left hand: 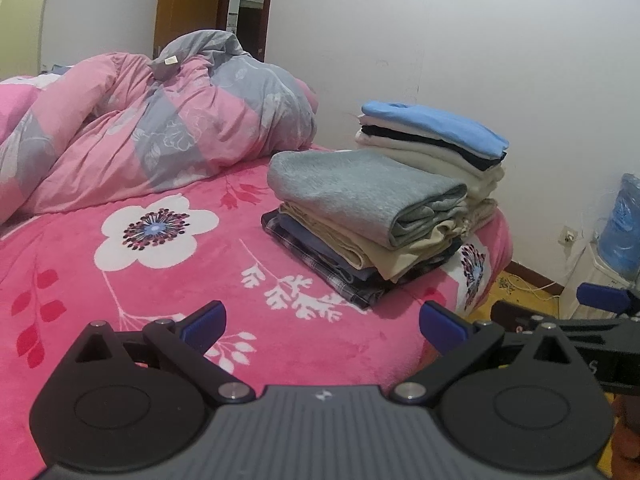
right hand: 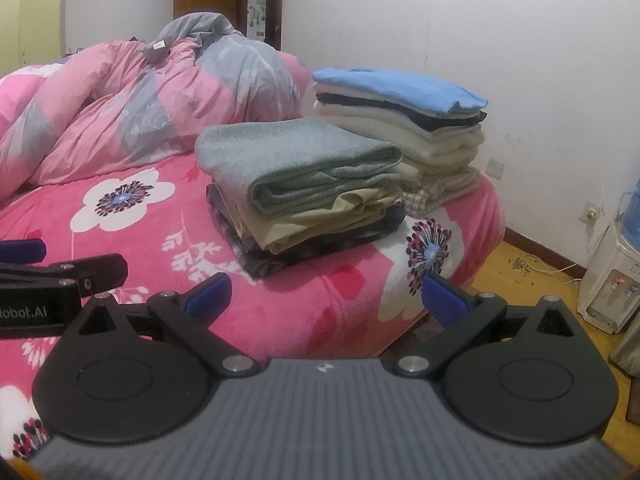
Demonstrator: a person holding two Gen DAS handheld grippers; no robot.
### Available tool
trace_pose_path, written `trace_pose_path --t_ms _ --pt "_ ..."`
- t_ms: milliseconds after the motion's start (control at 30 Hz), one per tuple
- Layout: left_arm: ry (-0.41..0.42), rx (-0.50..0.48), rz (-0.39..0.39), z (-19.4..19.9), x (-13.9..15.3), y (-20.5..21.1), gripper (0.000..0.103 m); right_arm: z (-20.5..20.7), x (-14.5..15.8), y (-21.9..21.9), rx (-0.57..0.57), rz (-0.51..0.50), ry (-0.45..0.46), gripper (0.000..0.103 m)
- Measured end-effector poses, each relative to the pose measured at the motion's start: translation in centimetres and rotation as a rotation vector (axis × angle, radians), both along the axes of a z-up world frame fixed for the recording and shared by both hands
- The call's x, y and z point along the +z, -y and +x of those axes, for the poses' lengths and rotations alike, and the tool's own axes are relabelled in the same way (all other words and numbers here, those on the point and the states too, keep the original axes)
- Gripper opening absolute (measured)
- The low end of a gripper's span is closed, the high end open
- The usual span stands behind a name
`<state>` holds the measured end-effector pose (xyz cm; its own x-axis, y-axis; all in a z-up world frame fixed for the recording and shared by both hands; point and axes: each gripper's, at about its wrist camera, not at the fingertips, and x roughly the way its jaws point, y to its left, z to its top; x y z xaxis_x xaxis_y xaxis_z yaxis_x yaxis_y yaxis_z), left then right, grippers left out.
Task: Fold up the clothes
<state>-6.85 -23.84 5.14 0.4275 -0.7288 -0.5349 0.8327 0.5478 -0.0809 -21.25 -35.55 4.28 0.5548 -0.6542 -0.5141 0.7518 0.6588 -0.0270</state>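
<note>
Left tongs (left hand: 322,322): blue-padded fingers spread wide, nothing between them, hovering above the near part of the bed (left hand: 168,320). Right tongs (right hand: 326,298): likewise spread wide and empty, poised over the bed's near corner. In the right wrist view, part of the left tool at the left edge, with white lettering reading "obot.AI" on its black body, the first letter cut off by the frame. A small pale emblem on the ribbed grey housing of each tool, too small to read.

Beyond the tongs, two stacks of folded clothes near the bed's far right corner, side by side and touching. Nearer stack (left hand: 360,232): a grey fleecy piece (left hand: 356,188) on top, beige fabric under it, dark blue next, a dark plaid piece at the bottom. Farther stack (left hand: 436,148), taller: a light blue garment (left hand: 436,124) on top, then cream, black, more cream layers, and a checked beige piece lowest. Bed cover pink with large white flowers and white sprigs.

Farther left, a rumpled pink-and-grey quilt (left hand: 160,128) heaped on the bed, with a small white label near its top, unreadable. At the right, on the floor, a white water dispenser (right hand: 612,276) carrying a blue bottle.
</note>
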Motion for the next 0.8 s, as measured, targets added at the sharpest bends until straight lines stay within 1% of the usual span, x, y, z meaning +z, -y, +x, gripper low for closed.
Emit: trace_pose_path --t_ms 800 --pt "-0.024 0.002 -0.016 0.18 0.01 -0.64 0.103 -0.09 -0.26 -0.51 0.010 -0.008 -0.020 0.102"
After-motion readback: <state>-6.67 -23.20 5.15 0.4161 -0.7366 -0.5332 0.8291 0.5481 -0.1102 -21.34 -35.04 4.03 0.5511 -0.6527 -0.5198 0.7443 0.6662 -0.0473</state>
